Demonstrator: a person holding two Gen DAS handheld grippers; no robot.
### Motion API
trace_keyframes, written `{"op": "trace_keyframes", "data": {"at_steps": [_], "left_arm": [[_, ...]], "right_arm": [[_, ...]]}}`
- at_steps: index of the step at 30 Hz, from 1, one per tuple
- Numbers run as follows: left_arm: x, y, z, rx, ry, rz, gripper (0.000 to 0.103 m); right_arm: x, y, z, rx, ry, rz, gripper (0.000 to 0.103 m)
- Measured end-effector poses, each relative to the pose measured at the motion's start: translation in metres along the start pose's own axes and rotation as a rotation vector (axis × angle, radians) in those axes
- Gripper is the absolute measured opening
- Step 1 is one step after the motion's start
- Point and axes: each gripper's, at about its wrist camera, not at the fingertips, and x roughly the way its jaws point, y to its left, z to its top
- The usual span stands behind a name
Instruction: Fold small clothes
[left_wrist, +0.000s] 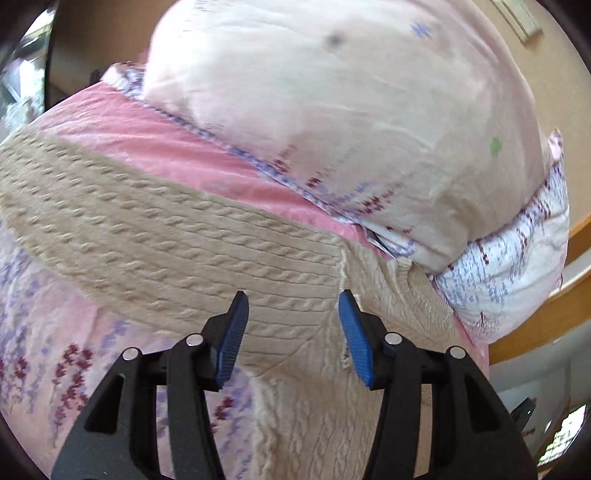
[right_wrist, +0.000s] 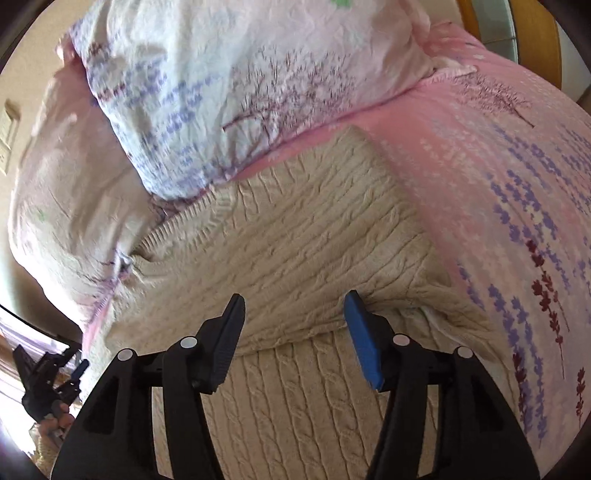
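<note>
A: Evidently both grippers had let go. The left gripper (left_wrist: 293, 308) stood with its blue pads apart and nothing between them, hovering over the beige cable-knit sweater (left_wrist: 155, 236).

B: And the right gripper (right_wrist: 293, 312)?

A: Same: jaws spread, nothing pinched, poised above the sweater's folded-over edge.

B: Where did the sweater lie?

A: On the pink floral bedsheet (right_wrist: 517, 192), its ribbed hem tucked up against the white pillow with the purple branch print (right_wrist: 229, 85). My judgement: it was laid there because the sheet beside the pillow gave a flat, soft surface for folding.

B: Orientation?

A: In the left wrist view a long band of knit ran away from the pillow, toward the frame's left edge; probably a sleeve or a side panel, I could not tell which. In the right wrist view one layer lay doubled over another, the crease running across, just below the pads. Long axis of the folded body seemed to run from the pillow toward the camera.

B: Reason for the open jaws?

A: Likely one fold done and released, with the next grasp not yet taken.
</note>
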Motion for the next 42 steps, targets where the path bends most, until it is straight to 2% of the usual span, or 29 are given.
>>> {"op": "trace_keyframes", "data": {"at_steps": [1,4,7,10,12,18,22,24,25,26,30,35,39,42], "left_arm": [[-0.009,0.014,0.001,-0.047,-0.017,0.013,0.051],[-0.033,0.062,0.007,-0.19,-0.074,0.058,0.049],[-0.042,0.1,0.008,-0.341,-0.096,0.096,0.049],[-0.045,0.131,0.008,-0.48,-0.118,0.083,0.049],[-0.046,0.144,0.009,-0.553,-0.151,0.046,0.044],[-0.046,0.173,0.022,-0.708,-0.239,-0.017,0.04],[-0.042,0.186,0.031,-0.776,-0.266,-0.036,0.029],[-0.038,0.191,0.034,-0.804,-0.266,-0.047,0.017],[-0.035,0.192,0.034,-0.821,-0.261,-0.059,0.006],[-0.035,0.193,0.032,-0.837,-0.266,-0.079,0.007],[-0.042,0.167,0.034,-0.792,-0.292,-0.2,0.006],[-0.048,0.091,0.037,-0.688,-0.268,-0.437,0.005],[-0.033,0.011,0.023,-0.587,-0.195,-0.605,0.006],[-0.005,-0.044,-0.006,-0.491,-0.094,-0.632,0.006]], "right_arm": [[0.001,0.001,-0.001,0.006,0.012,0.009,0.066],[-0.002,-0.001,-0.003,0.04,0.022,0.037,0.07],[-0.004,-0.003,-0.004,0.061,0.036,0.055,0.07],[-0.007,-0.002,-0.007,0.082,0.051,0.073,0.07],[-0.011,0.0,-0.01,0.08,0.051,0.075,0.07],[-0.027,0.005,-0.012,0.064,0.029,0.085,0.071],[-0.034,0.004,-0.014,0.061,0.017,0.086,0.071],[-0.035,0.003,-0.016,0.061,0.019,0.088,0.071],[-0.036,0.003,-0.016,0.061,0.02,0.087,0.071],[-0.037,0.002,-0.017,0.061,0.021,0.088,0.071],[-0.038,-0.001,-0.019,0.069,0.026,0.095,0.071],[-0.039,0.0,-0.019,0.068,0.031,0.119,0.071],[-0.041,0.003,-0.019,0.055,0.033,0.147,0.071],[-0.044,0.001,-0.021,0.046,0.033,0.157,0.071]]}}
